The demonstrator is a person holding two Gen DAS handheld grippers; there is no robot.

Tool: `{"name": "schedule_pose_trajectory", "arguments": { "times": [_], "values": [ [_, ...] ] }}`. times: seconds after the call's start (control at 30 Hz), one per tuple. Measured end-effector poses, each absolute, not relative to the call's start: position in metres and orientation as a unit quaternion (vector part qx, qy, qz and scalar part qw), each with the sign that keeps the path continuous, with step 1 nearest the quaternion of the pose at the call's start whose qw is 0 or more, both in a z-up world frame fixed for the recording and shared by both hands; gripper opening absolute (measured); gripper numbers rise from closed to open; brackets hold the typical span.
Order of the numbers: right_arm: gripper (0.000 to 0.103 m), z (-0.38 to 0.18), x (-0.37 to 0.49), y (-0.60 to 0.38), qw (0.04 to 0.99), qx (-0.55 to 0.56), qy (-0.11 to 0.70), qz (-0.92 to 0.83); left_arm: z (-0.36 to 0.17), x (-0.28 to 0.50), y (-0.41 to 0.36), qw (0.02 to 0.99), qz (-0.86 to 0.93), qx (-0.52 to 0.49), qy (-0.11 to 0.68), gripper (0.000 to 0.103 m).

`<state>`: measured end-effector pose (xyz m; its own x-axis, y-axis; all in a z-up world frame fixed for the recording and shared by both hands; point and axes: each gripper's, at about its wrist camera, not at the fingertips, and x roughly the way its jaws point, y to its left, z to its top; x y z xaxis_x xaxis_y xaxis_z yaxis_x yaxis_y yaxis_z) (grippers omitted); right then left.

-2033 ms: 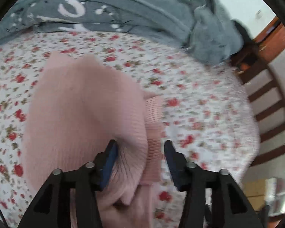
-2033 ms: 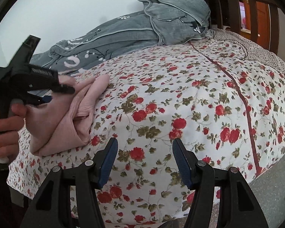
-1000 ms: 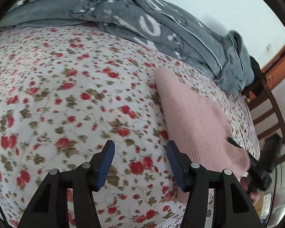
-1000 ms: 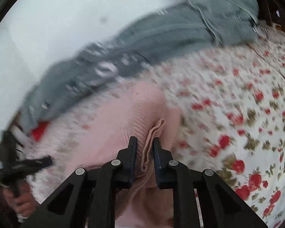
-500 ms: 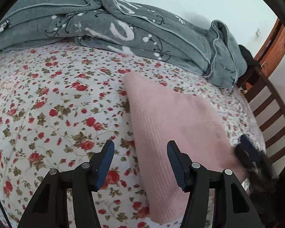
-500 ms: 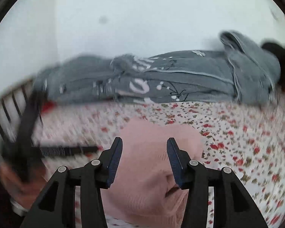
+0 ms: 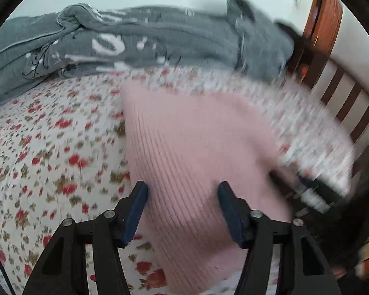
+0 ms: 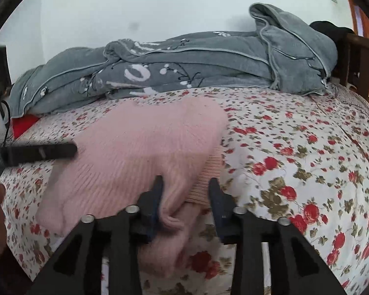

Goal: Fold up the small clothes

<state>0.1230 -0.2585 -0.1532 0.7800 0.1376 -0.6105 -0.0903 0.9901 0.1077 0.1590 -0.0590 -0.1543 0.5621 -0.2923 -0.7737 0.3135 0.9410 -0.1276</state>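
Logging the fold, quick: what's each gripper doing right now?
Left gripper: jaws opening, above the pink sweater, gripping nothing.
Right gripper: jaws closing around the sweater's bunched edge, not yet clamped.

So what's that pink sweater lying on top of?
The pink sweater lies on a bed sheet with red flowers, which shows all around it. The part of the sheet beneath it is covered. The grey blanket lies behind it, not under it.

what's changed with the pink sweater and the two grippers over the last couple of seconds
The right gripper pinched the pink sweater, then let go; its jaws are closing again around a fold. The left gripper, opening, swung back over it. The grey blanket stayed put.
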Motion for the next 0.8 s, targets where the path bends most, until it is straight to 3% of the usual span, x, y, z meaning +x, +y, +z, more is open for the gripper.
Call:
{"name": "schedule_pose_trajectory", "arguments": {
  "times": [0.47,0.67,0.77,0.8],
  "values": [
    [0.044,-0.137,0.105,-0.272,0.934,0.089,0.332,0.096,-0.156,0.114,-0.018,0.862,-0.245,-0.042,0.441,0.065],
    [0.056,-0.134,0.075,-0.271,0.928,0.119,0.328,0.127,-0.17,0.093,-0.032,0.865,-0.233,0.008,0.444,0.065],
    [0.056,-0.142,0.076,-0.266,0.924,0.13,0.337,0.128,-0.17,0.098,-0.035,0.872,-0.211,0.0,0.442,0.055],
    [0.044,-0.145,0.079,-0.265,0.922,0.133,0.343,0.124,-0.169,0.099,-0.035,0.872,-0.208,-0.003,0.442,0.035]
  ]
}}
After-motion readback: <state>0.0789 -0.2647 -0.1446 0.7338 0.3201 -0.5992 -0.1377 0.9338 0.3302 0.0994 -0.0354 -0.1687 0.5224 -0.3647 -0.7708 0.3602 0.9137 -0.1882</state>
